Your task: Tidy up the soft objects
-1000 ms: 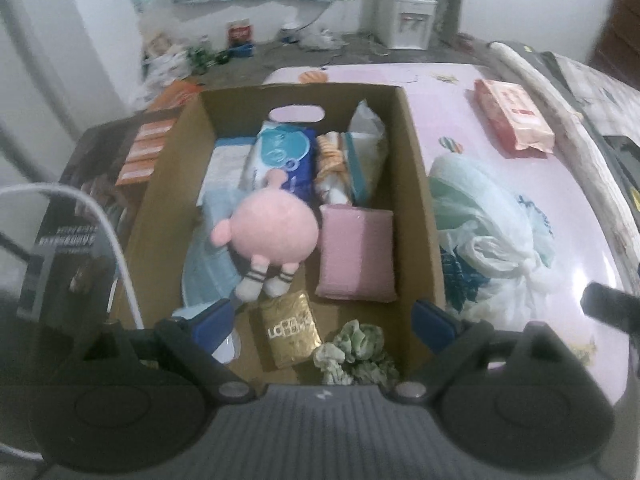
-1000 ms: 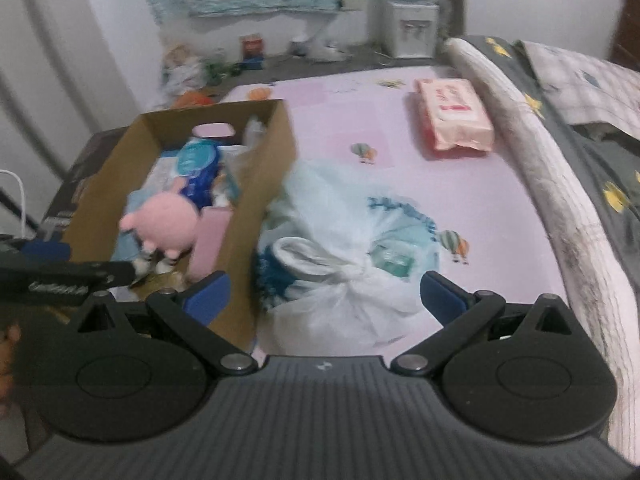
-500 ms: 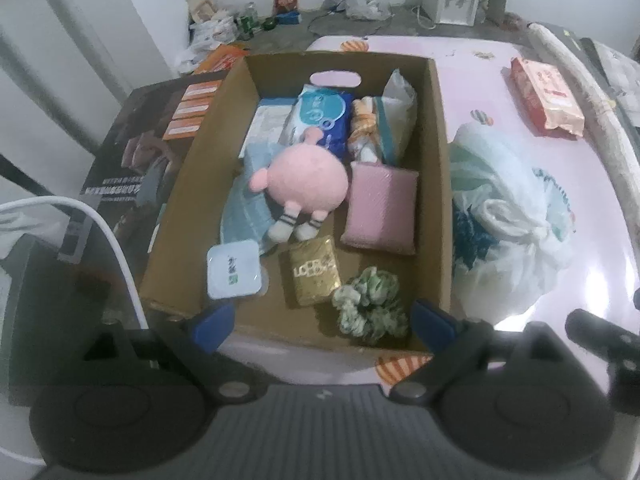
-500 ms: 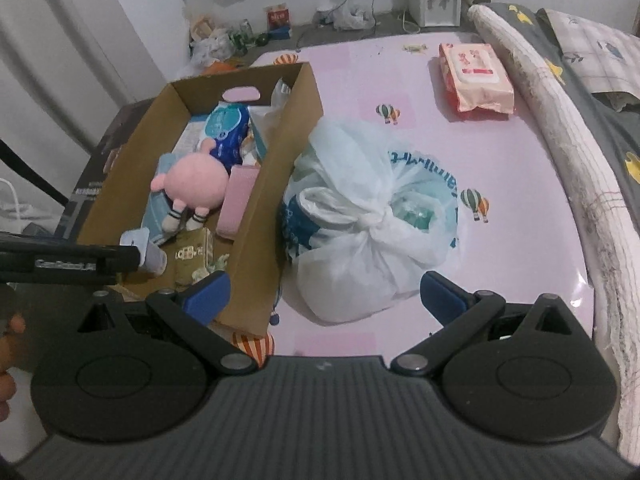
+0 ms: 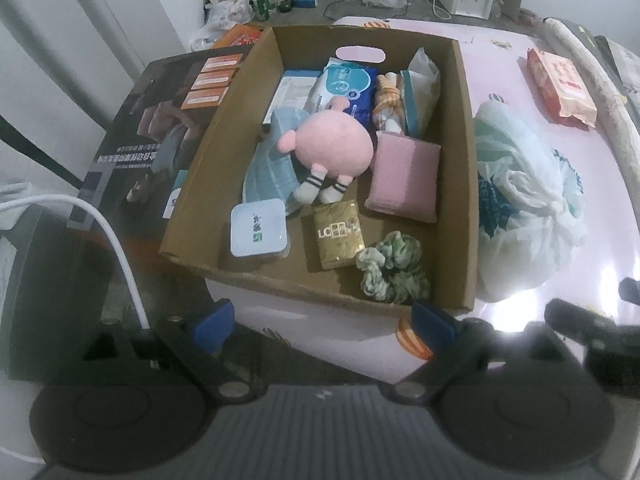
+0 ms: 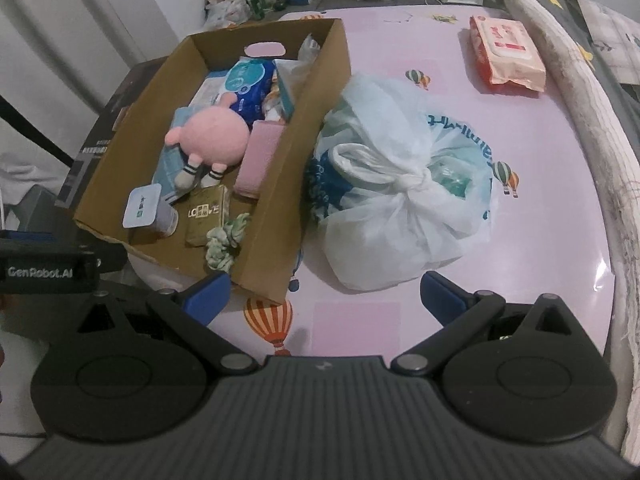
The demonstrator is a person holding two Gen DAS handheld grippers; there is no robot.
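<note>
Cardboard box (image 5: 466, 152) sits at the near left of the pink sheet (image 6: 532, 208), already packed — a pink plush (image 5: 334, 150) in the middle, a pink pad (image 5: 404, 178) against the right wall, a green scrunchie (image 5: 394, 266) in the near right corner, a gold packet (image 5: 338, 236) and a small white tub (image 5: 258, 230) beside it. Just outside the box's right wall, touching it, lies a knotted plastic bag (image 6: 400, 192); well beyond, near the bolster, is a red wipes pack (image 6: 506, 54).

Both claws hang short of everything, empty. The left gripper (image 5: 322, 322) is spread wide before the box's near wall; the right gripper (image 6: 324, 292) is equally spread, aimed at the gap between box and bag.

Likely the bag is next. To do it well, the right claw should go for the knot (image 6: 414, 182) — the firmest gather of film — and pinch fully before lifting, since loose plastic slips and the contents may sag. The left claw could steady the box wall so it does not slide.
</note>
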